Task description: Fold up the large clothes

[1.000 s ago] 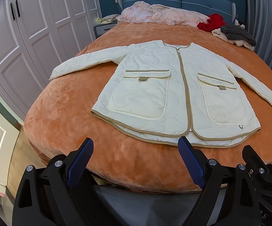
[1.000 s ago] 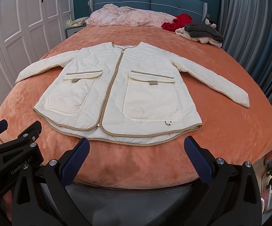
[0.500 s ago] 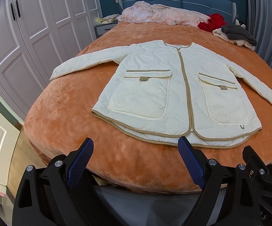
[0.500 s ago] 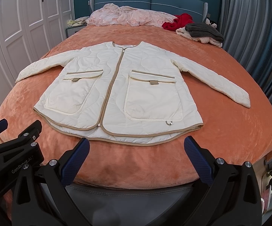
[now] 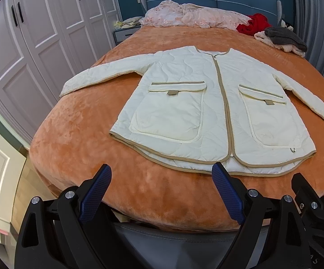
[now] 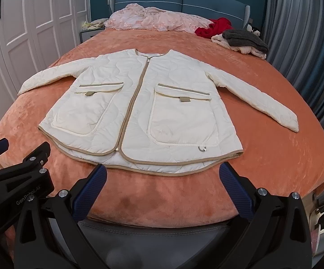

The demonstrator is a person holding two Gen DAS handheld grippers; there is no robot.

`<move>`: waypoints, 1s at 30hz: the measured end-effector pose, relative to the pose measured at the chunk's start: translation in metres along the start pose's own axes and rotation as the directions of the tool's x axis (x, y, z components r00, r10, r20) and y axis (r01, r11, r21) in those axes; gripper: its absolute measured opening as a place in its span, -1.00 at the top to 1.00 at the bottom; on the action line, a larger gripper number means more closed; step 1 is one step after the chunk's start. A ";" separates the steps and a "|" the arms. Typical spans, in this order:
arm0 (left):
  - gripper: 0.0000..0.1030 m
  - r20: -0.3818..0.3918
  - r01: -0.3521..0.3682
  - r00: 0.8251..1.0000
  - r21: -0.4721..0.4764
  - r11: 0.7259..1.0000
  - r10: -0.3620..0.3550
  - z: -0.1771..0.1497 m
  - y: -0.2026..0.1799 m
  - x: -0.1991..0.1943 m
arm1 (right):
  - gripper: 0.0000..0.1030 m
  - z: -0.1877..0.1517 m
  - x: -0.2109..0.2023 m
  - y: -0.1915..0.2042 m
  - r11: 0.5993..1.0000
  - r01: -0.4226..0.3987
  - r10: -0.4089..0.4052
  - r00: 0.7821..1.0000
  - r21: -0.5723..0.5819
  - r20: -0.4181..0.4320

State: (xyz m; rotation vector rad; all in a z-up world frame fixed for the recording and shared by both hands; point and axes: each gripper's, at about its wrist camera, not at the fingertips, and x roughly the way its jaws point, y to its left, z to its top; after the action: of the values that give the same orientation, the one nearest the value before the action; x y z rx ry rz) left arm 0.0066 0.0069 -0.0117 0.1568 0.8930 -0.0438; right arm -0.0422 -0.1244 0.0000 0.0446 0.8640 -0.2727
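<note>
Status: nothing is folded so far. The jacket (image 5: pixel 215 112) lies flat, front up, zipped, in the middle of the bed (image 5: pixel 83 139), hem toward us and both sleeves spread out to the sides. We judge the whole fold is left: sleeves in, then body over.

Our left gripper (image 5: pixel 162 188) has its jaws spread wide with nothing between them, hovering short of the hem at the bed's near edge. Our right gripper (image 6: pixel 165 186) is the same: spread, empty, just short of the hem and apart from it.

Materials: the jacket is cream quilted fabric with wavy stitching, tan binding along hem, zip and neckline, and two big patch pockets with flaps. It looks puffy, so folds will likely spring back. The bedspread is plush orange velvet, probably grippy under the cloth. The gripper pads (image 6: pixel 88 192) are blue and textured.

Clutter at the headboard end, well apart from the jacket: pink bedding (image 6: pixel 153 19), red garment (image 6: pixel 215 27), grey knit pile (image 6: pixel 245 39).
</note>
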 end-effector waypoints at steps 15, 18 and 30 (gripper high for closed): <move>-0.72 0.040 -0.035 0.999 -0.046 0.998 0.037 0.037 -0.001 0.039 | -0.90 0.052 0.051 -0.111 0.973 0.140 -0.155 0.985 0.183 0.071; -0.74 -0.005 -0.049 0.999 -0.010 0.999 0.049 0.054 -0.006 0.058 | -0.90 0.068 0.071 -0.164 0.955 0.147 -0.174 0.981 0.258 0.082; -0.74 -0.019 -0.102 0.995 -0.045 0.994 0.101 0.106 -0.010 0.122 | -0.90 0.069 0.170 -0.394 0.729 0.227 -0.284 0.959 0.646 -0.016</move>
State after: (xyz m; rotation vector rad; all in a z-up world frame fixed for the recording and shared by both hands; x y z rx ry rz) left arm 0.1638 -0.0156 -0.0424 0.1593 0.9004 0.0728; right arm 0.0140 -0.5523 -0.0555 0.5613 0.6541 -0.8274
